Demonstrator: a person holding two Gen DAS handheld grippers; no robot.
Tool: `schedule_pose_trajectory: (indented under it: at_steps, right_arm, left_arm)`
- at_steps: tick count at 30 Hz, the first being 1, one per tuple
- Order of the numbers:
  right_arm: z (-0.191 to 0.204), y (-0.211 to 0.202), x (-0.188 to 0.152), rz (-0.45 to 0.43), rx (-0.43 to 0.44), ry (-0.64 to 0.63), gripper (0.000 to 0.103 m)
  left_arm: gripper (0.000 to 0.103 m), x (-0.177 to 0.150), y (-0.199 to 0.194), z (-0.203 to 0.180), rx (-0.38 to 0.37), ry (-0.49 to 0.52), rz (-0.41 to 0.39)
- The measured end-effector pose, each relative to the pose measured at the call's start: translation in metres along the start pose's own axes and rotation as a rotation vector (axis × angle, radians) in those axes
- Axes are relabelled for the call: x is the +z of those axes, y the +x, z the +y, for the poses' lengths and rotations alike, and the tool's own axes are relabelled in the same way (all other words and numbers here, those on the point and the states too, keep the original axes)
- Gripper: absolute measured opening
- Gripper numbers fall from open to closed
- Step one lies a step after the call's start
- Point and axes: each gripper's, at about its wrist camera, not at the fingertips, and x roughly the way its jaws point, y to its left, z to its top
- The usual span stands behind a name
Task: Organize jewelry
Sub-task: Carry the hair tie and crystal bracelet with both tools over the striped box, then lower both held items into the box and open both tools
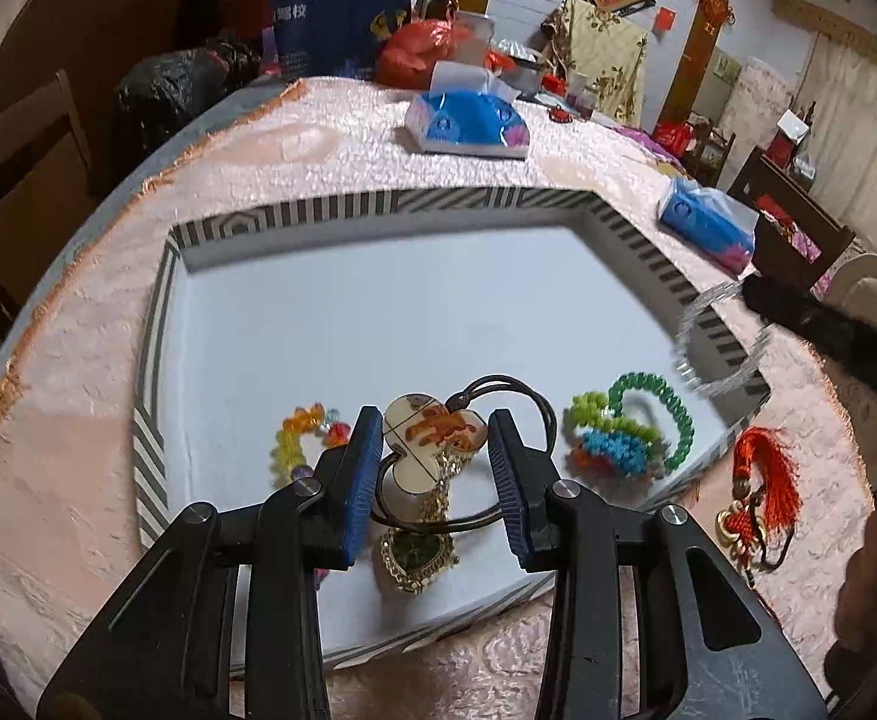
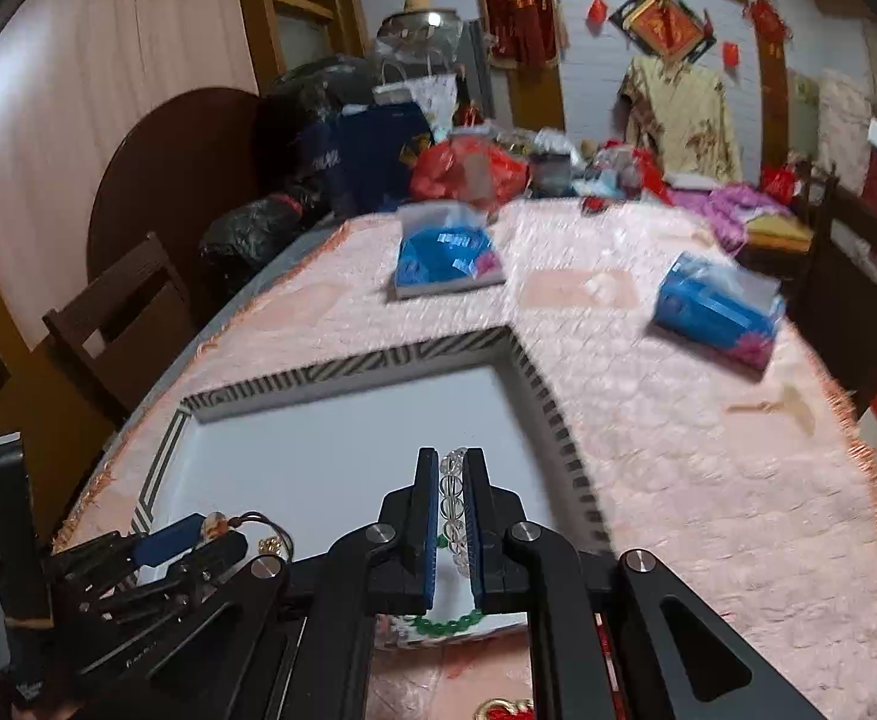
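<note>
A white tray with a striped rim (image 1: 342,213) lies on the pink tablecloth. My left gripper (image 1: 432,450) is open above a cream pendant with an orange figure (image 1: 432,438) on a dark cord, with a gold pendant (image 1: 417,558) below it. A multicoloured bead bracelet (image 1: 294,438) lies to the left, and green and blue bead bracelets (image 1: 624,426) to the right. My right gripper (image 2: 450,480) is shut on a clear bead bracelet (image 2: 451,504) above the tray's right part (image 2: 534,396); it shows blurred in the left wrist view (image 1: 714,342). A red tassel charm (image 1: 762,480) lies outside the tray.
Two blue tissue packs (image 1: 468,123) (image 1: 708,228) lie on the cloth beyond the tray. Bags and clutter (image 1: 414,51) stand at the table's far end. Wooden chairs stand at the left (image 2: 114,324) and right (image 2: 846,300).
</note>
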Motion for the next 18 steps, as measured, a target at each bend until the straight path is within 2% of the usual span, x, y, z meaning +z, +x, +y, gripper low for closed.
schedule_pose_trajectory:
  at_steps: [7,18]
  right_arm:
    - [0.004,0.029,-0.023,0.100,-0.001,-0.022,0.007]
    - [0.004,0.031,-0.032,0.120,-0.002,-0.020,0.007]
  left_arm:
    - [0.035,-0.008,0.010,0.001,0.003,-0.004,0.033]
    - [0.035,-0.013,0.012,0.003,0.006,-0.002,0.040]
